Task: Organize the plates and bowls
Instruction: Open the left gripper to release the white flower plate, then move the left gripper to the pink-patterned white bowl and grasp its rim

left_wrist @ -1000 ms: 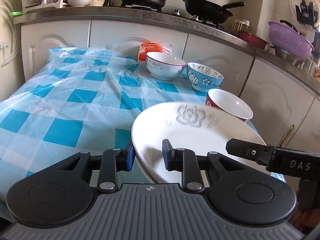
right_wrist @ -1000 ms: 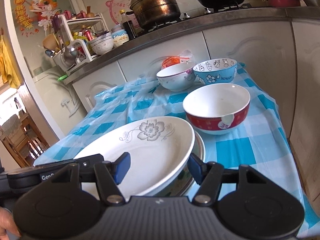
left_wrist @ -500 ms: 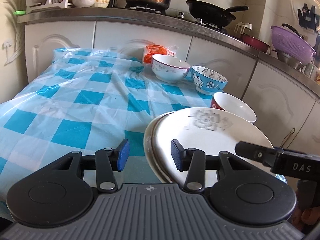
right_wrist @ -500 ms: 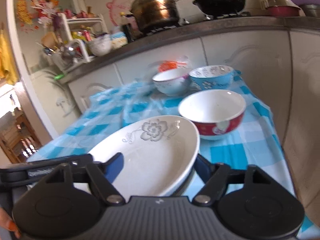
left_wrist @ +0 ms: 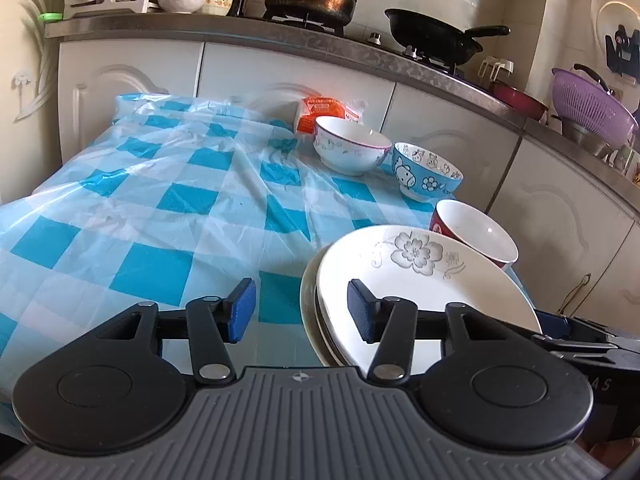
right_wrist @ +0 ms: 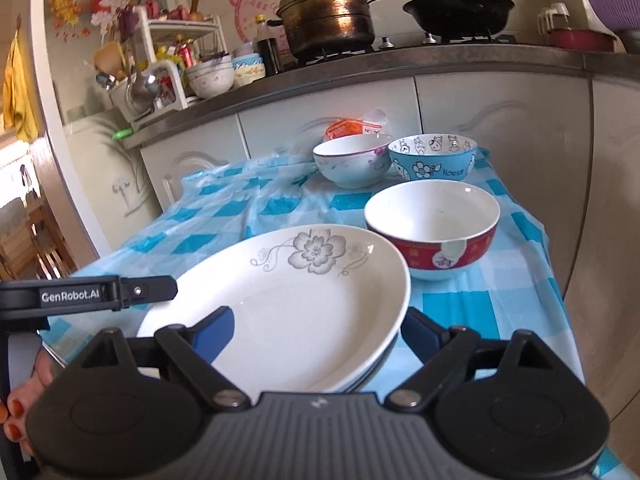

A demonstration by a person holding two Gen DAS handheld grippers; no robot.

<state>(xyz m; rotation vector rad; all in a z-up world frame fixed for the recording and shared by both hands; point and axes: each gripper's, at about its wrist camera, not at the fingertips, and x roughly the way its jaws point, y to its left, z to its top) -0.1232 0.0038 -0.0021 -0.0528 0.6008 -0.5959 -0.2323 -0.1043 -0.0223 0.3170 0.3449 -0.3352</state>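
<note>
A white plate with a grey flower (left_wrist: pixel 420 280) (right_wrist: pixel 304 300) lies on top of another plate on the blue-checked table (left_wrist: pixel 160 200). My left gripper (left_wrist: pixel 300 314) straddles the stack's left rim. Its jaws are opening and the pads stand clear of the rim. My right gripper (right_wrist: pixel 316 330) straddles the near right rim, one finger over the plate and one outside. Its jaws are also opening, with no pad pressing. Behind the stack sit a red bowl (left_wrist: pixel 476 236) (right_wrist: pixel 432 232), a blue cartoon bowl (left_wrist: pixel 426 176) (right_wrist: pixel 434 156) and a white bowl (left_wrist: pixel 350 146) (right_wrist: pixel 352 160).
An orange packet (left_wrist: pixel 320 114) lies at the table's far edge against white cabinets (left_wrist: pixel 280 76). The counter above carries a steel pot (right_wrist: pixel 328 16), a black pan (right_wrist: pixel 460 8) and a dish rack (right_wrist: pixel 160 80). A person's hand (right_wrist: pixel 16 420) shows at the lower left.
Both grippers' jaws have spread wide and let go of the flower plate. The plate has sunk from a raised, tilted hold to lie flat on the lower plate.
</note>
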